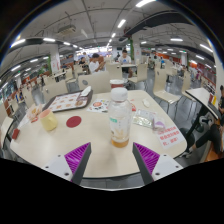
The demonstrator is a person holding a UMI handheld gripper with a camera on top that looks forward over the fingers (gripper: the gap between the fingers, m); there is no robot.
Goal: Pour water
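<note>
A clear plastic bottle (120,118) with amber liquid at its bottom stands upright on the white table (60,140), just ahead of my fingers and between their lines. My gripper (111,157) is open; its two purple pads (76,155) stand wide apart, short of the bottle, touching nothing. A white cup (118,86) stands behind the bottle.
A red round coaster (73,121) and a yellow item (48,122) lie left of the bottle. A tray (70,101) sits further back left, papers (148,120) to the right. Chairs (186,112) and other tables fill the hall beyond.
</note>
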